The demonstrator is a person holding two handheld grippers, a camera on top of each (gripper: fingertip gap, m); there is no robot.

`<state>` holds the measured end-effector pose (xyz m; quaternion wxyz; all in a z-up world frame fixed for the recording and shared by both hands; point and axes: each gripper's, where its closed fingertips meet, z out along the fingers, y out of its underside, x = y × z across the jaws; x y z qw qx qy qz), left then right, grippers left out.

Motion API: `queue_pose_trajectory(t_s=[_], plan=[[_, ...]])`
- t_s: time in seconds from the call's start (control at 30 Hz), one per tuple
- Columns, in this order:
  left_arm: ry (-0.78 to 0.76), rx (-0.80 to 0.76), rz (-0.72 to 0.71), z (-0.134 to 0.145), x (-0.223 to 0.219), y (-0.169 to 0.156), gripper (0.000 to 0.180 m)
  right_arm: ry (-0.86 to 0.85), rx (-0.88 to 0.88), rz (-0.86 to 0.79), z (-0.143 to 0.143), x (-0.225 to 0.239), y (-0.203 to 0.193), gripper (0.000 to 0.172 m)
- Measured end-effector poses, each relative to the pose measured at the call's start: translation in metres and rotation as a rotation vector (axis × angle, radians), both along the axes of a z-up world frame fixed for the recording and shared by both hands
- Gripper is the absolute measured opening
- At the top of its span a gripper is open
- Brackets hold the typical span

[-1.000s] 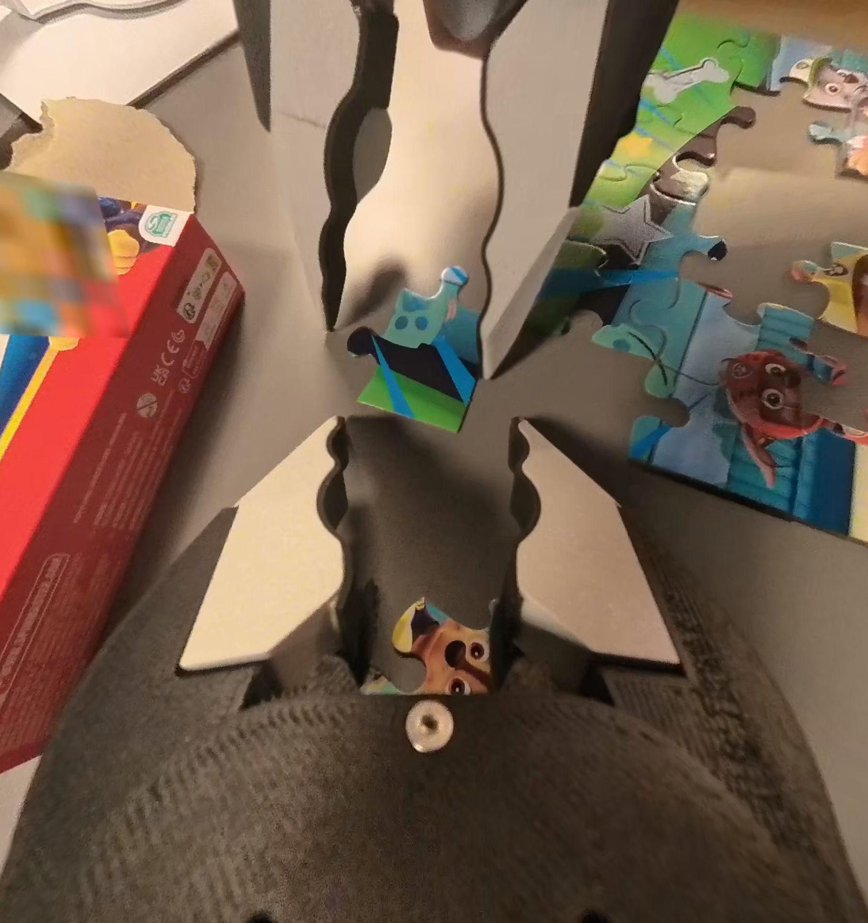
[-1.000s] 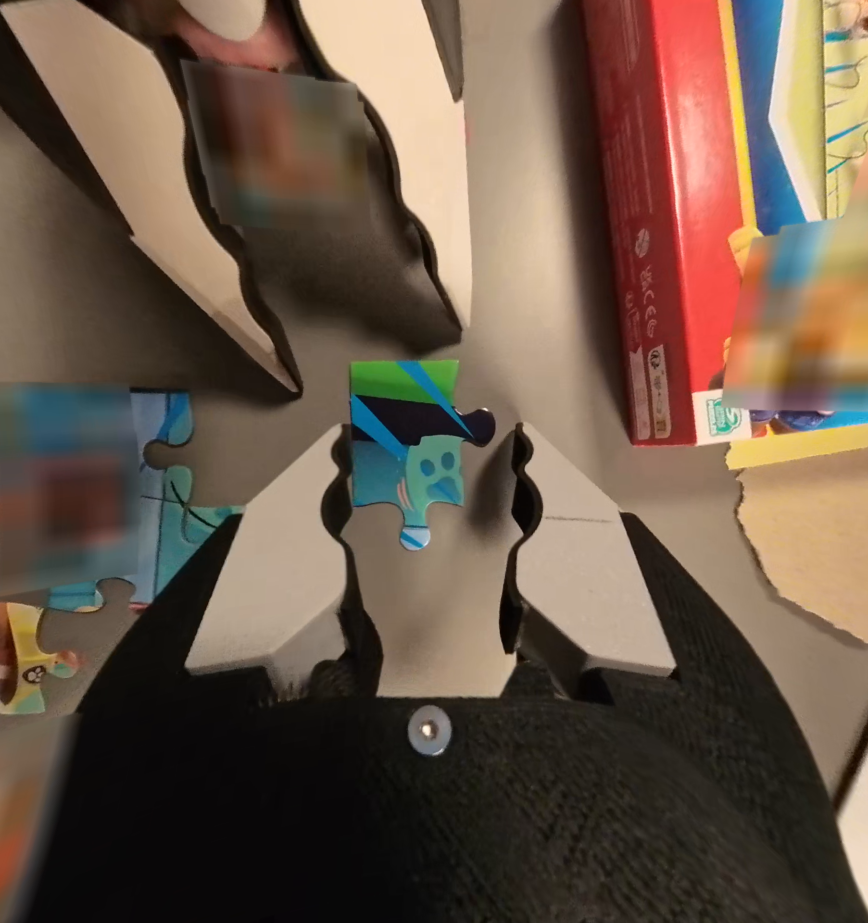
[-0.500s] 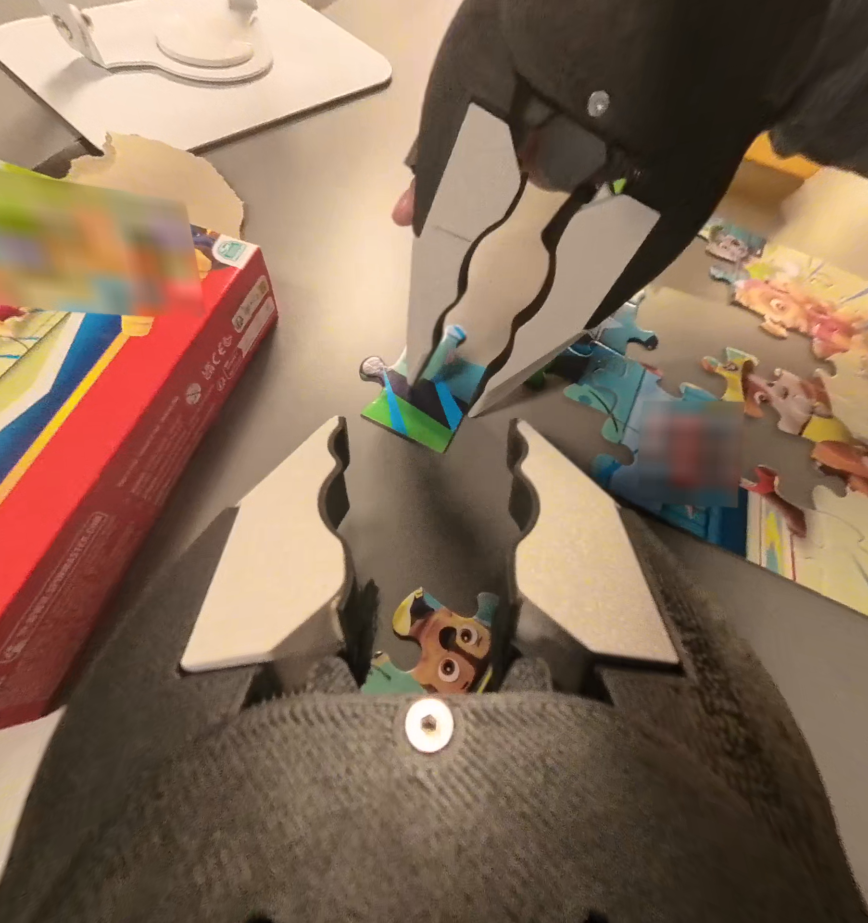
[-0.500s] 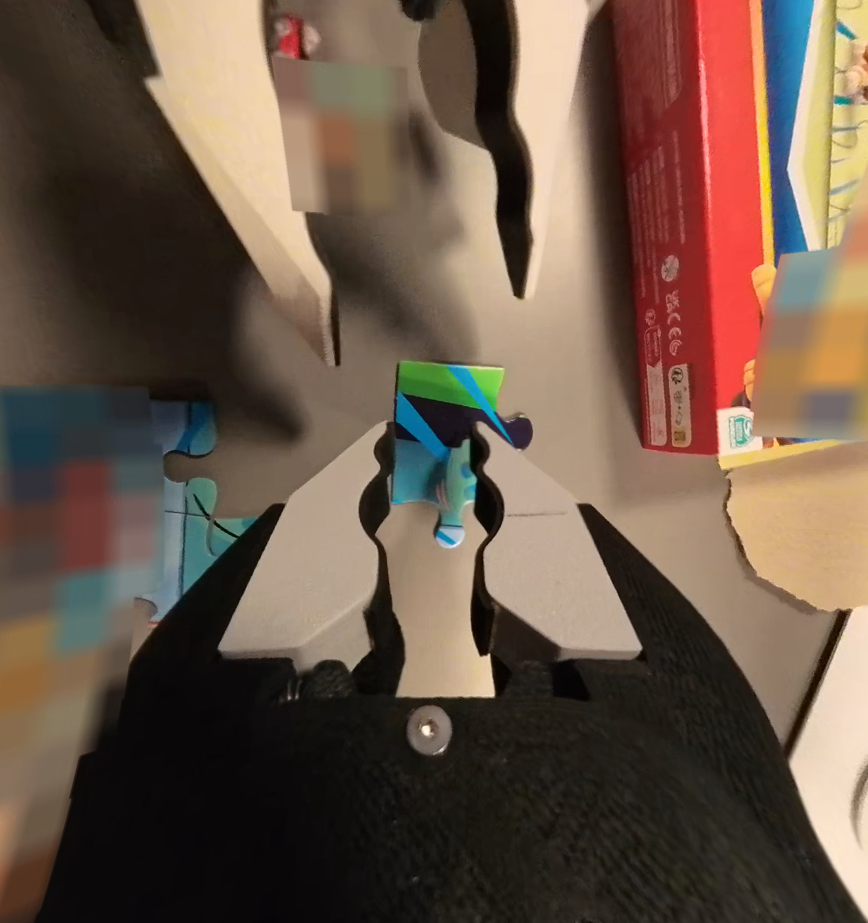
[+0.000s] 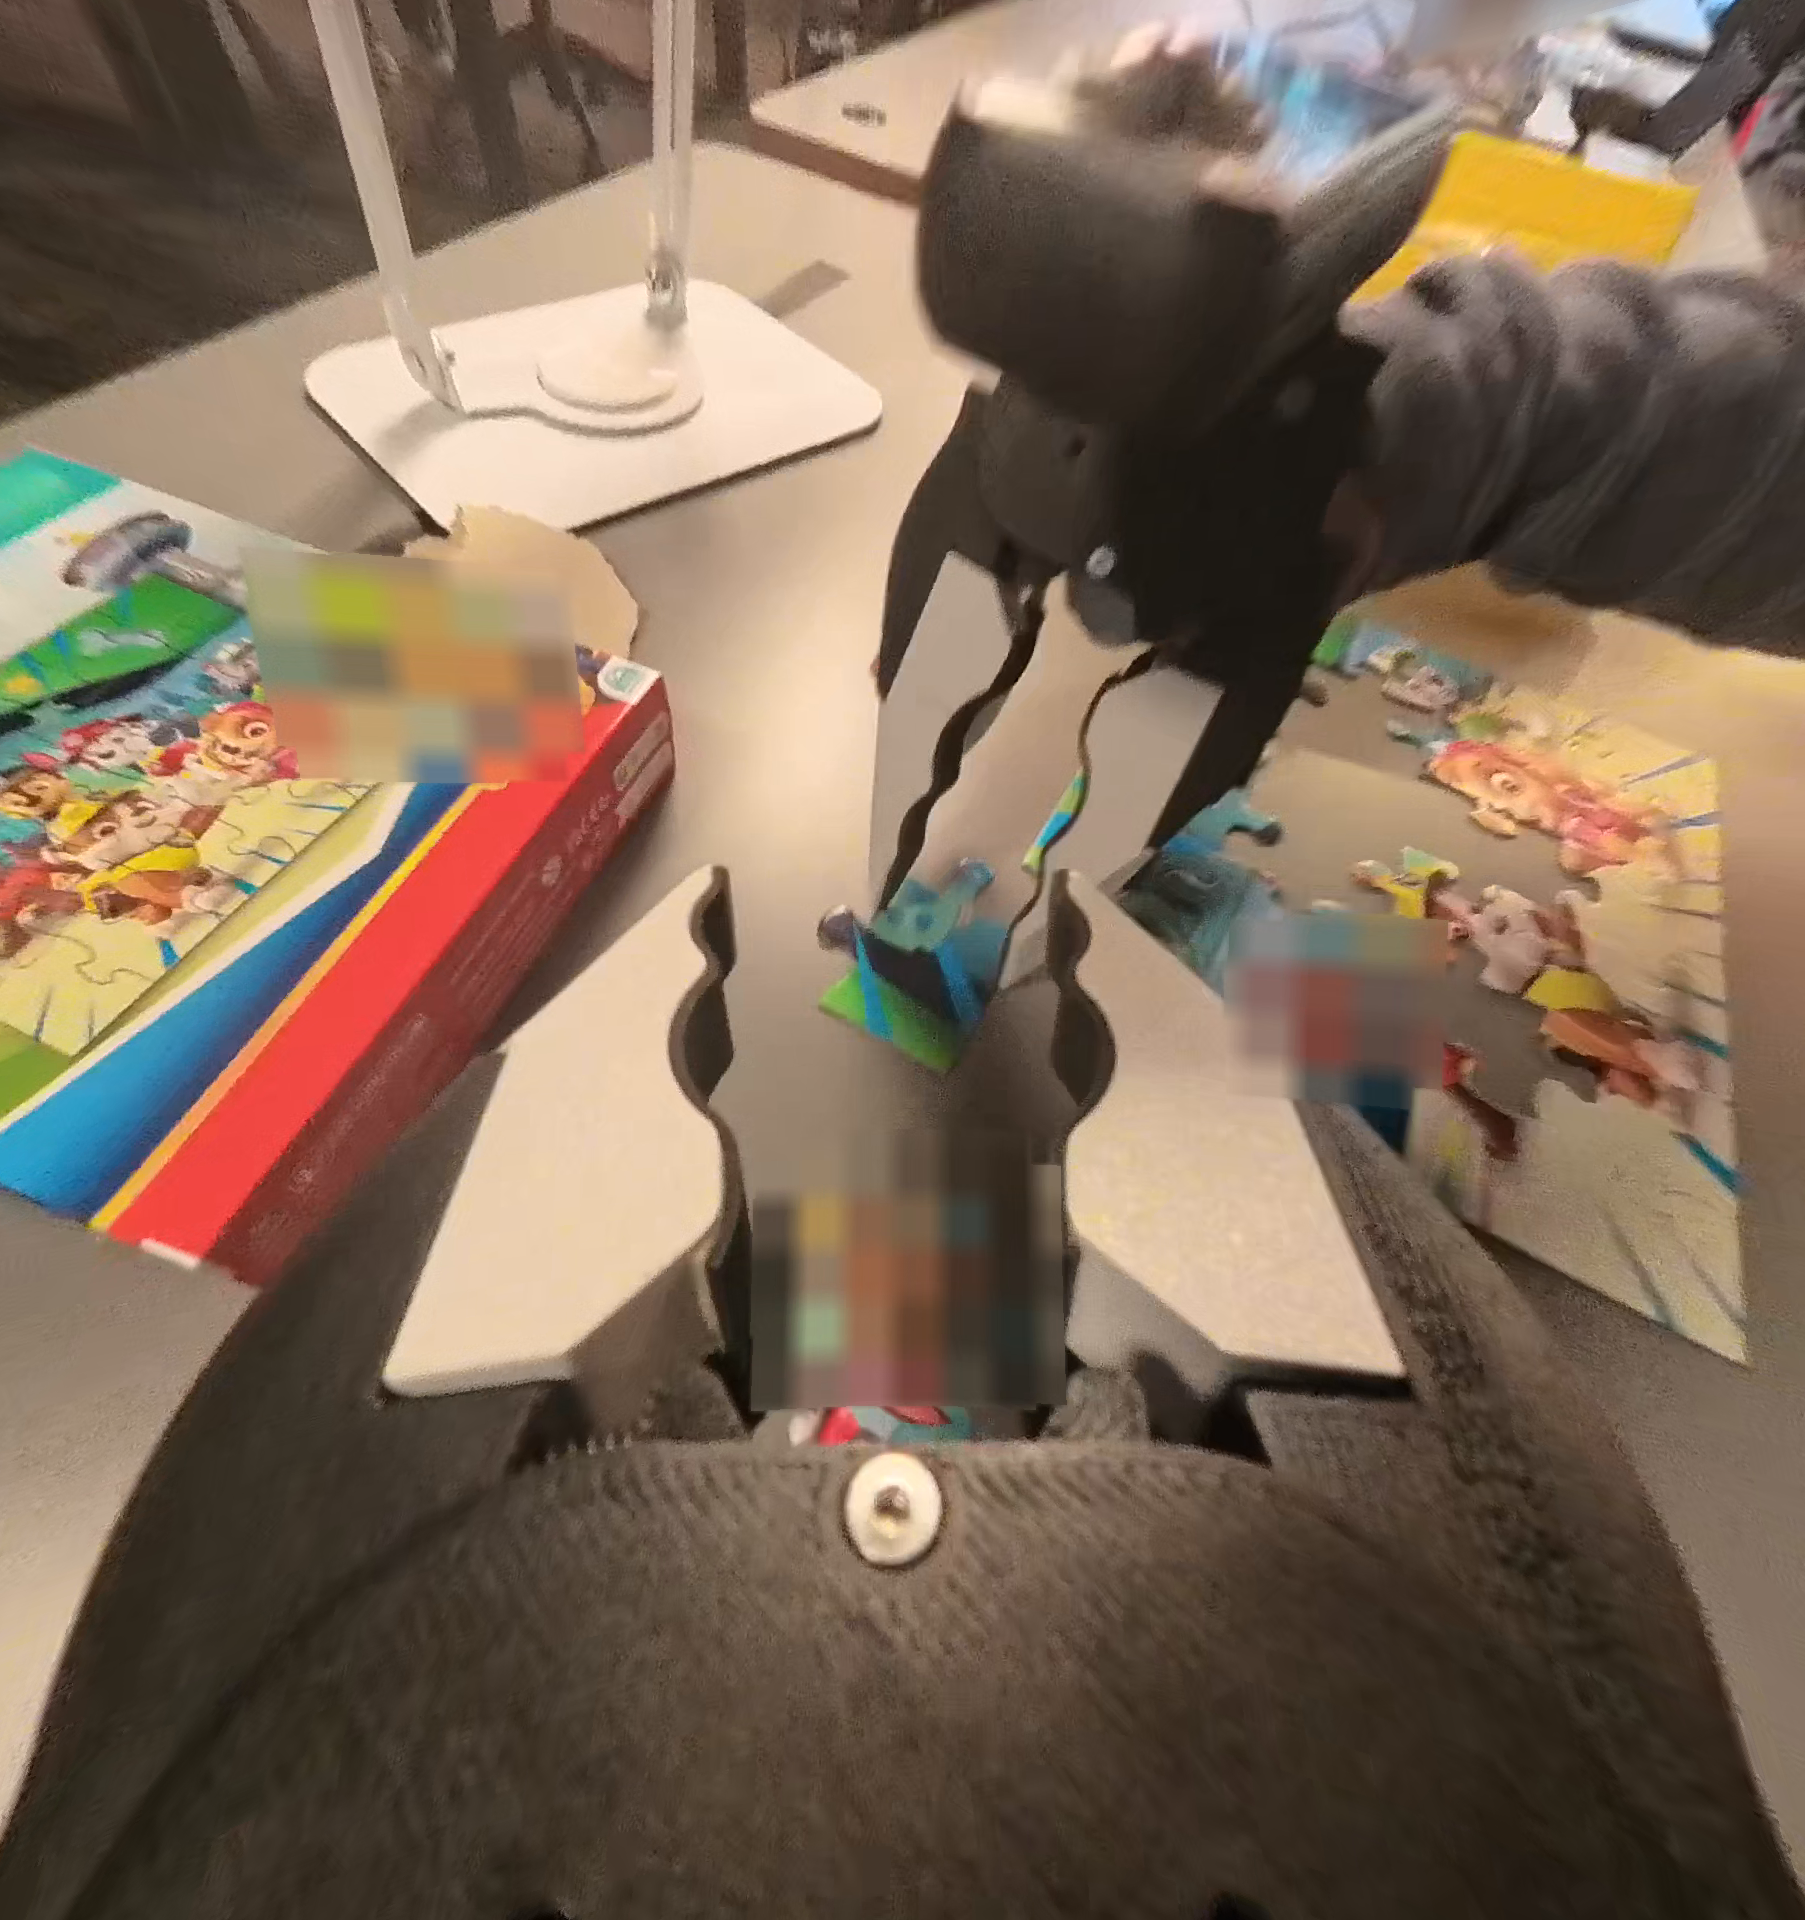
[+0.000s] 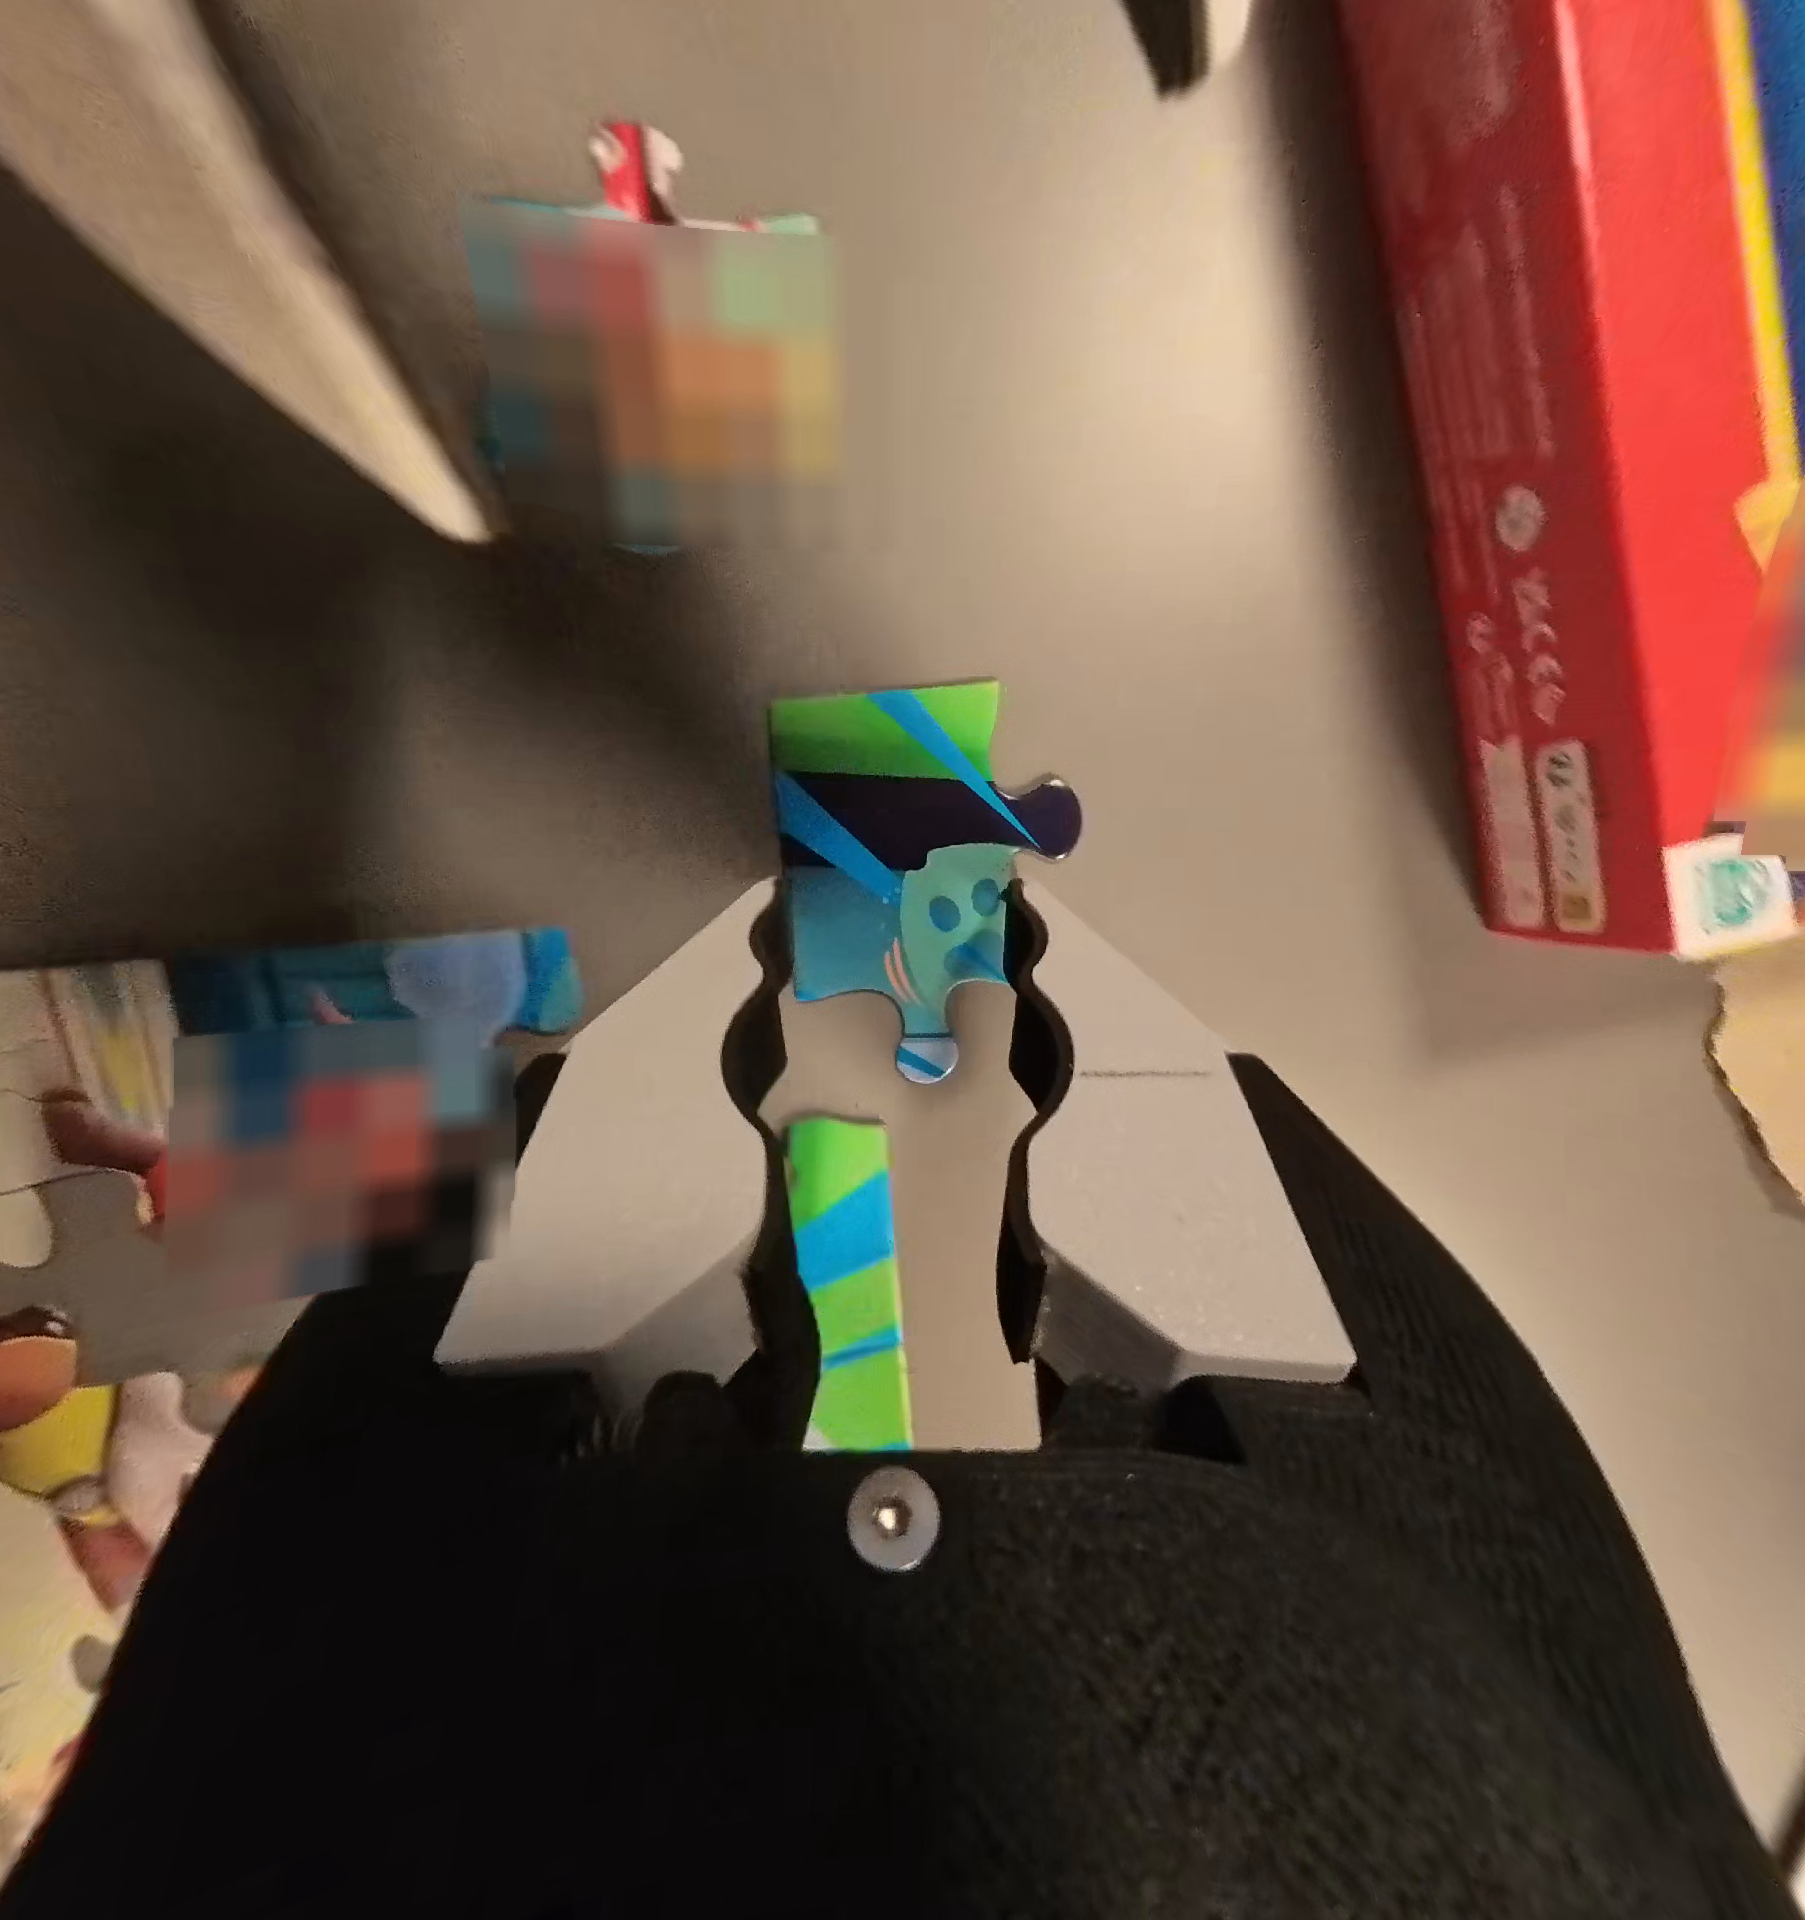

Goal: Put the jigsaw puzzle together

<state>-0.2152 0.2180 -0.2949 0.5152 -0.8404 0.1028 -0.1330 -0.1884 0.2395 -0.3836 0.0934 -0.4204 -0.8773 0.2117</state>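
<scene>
The right claw (image 6: pixel 893 935) pinches a green-and-blue puzzle piece (image 6: pixel 882 831) by its sides (one edge lifted off the grey worktop (image 6: pixel 1189 520)). The left claw (image 5: pixel 887 935) hangs spread and empty just before it, beside the red box (image 5: pixel 358 987).

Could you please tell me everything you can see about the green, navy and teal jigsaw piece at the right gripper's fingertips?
The green, navy and teal cardboard jigsaw piece is glossy, with a green straight-edged end, a navy band and side tab, and a teal end with another tab. It sits between the right gripper fingertips, both pads against its teal sides, green end tilted down onto the grey table.
</scene>
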Motion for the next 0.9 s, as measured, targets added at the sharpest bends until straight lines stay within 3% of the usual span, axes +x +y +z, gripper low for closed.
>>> queue_pose_trajectory(t_s=[0.1,0.13,0.17,0.27,0.53,0.67,0.9], plan=[[0.038,0.020,0.003,0.017,0.013,-0.031,0.060,-0.001,-0.020,0.044,0.001,0.003,-0.023,0.038],[0.073,0.014,0.014,0.020,0.016,-0.044,0.060,0.000,-0.035,0.063,0.002,0.005,-0.033,0.021],[0.107,0.012,0.030,0.023,0.018,-0.059,0.058,0.009,-0.057,0.084,0.003,0.006,-0.044,0.015],[0.158,0.039,0.074,0.032,0.035,-0.110,0.055,0.030,-0.074,0.140,0.003,0.012,-0.075,0.011],[0.175,0.027,0.175,0.000,0.102,-0.218,0.053,0.100,-0.026,0.159,0.004,0.026,-0.124,0.000],[0.195,0.012,0.240,-0.019,0.126,-0.248,0.053,0.130,0.030,-0.017,0.003,0.020,-0.106,0.000],[0.416,0.052,0.241,-0.038,0.167,-0.260,0.067,0.101,-0.059,0.137,0.003,0.070,-0.187,0.000]])
